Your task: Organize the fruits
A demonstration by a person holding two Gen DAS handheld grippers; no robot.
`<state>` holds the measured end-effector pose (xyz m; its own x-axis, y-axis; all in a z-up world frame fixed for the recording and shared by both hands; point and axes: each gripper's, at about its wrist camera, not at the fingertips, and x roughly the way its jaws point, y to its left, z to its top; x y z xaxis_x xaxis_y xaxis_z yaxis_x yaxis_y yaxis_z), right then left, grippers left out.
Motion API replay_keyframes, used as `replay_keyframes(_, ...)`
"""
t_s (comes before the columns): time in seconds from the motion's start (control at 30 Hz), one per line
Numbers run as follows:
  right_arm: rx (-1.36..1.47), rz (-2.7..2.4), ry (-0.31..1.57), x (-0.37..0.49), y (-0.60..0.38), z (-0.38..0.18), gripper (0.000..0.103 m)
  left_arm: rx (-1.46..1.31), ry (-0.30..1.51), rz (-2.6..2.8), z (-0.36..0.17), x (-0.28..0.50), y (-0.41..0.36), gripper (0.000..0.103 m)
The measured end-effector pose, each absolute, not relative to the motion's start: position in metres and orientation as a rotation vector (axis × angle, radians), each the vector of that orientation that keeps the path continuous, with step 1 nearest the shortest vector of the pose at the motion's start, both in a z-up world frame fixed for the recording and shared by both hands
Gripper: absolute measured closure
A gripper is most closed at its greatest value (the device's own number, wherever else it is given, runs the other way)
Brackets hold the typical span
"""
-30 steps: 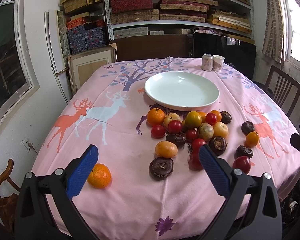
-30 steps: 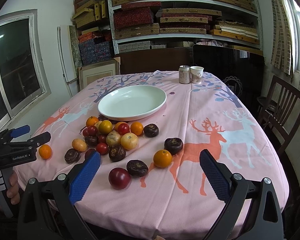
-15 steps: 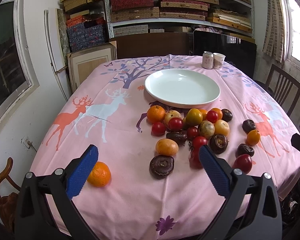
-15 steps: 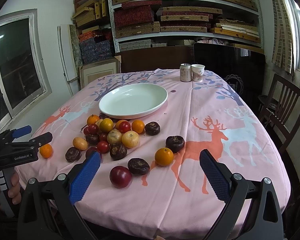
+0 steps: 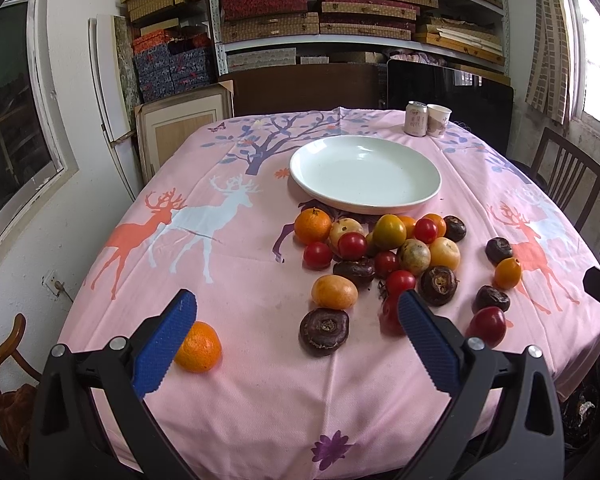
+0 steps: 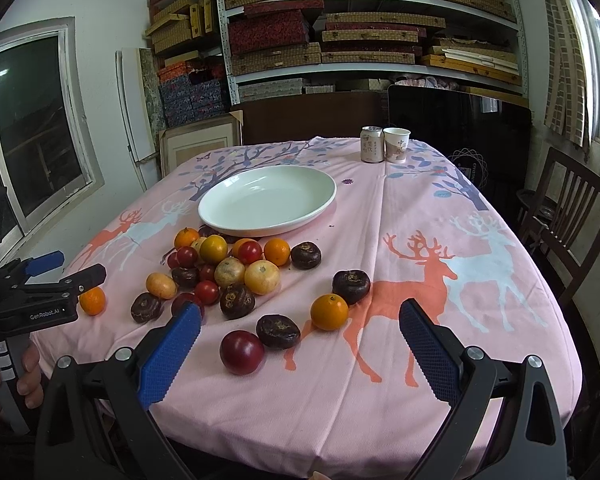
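Note:
A white plate (image 5: 365,174) sits empty mid-table; it also shows in the right wrist view (image 6: 266,199). A heap of fruit (image 5: 384,248) lies in front of it: oranges, red tomatoes, yellow fruits and dark brown ones. A lone orange (image 5: 197,346) lies by my left fingertip. A dark fruit (image 5: 323,331) is between my left fingers. My left gripper (image 5: 296,320) is open and empty above the near table edge. My right gripper (image 6: 300,332) is open and empty, with a red plum (image 6: 242,351), a dark fruit (image 6: 277,331) and an orange (image 6: 329,311) between its fingers.
The table has a pink deer-print cloth (image 6: 420,272). A can (image 6: 371,144) and a paper cup (image 6: 396,145) stand at the far edge. A wooden chair (image 6: 568,216) stands to the right. Shelves of boxes (image 6: 340,36) fill the back wall.
Both views have shifted slightly; the table and fruit sit a little lower and nearer in frame. No fruit has moved, and both grippers stay open.

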<state>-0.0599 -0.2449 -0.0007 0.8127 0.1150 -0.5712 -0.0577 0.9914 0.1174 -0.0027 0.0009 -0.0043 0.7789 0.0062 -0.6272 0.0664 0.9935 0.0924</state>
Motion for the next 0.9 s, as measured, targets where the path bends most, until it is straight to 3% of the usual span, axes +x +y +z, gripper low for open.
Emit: replay_keyframes(0.9,0.106,0.171,0.659,-0.058,-0.237,-0.018,0.004,0.098,0.705,-0.013,-0.013,0.003,0.009,0.004)
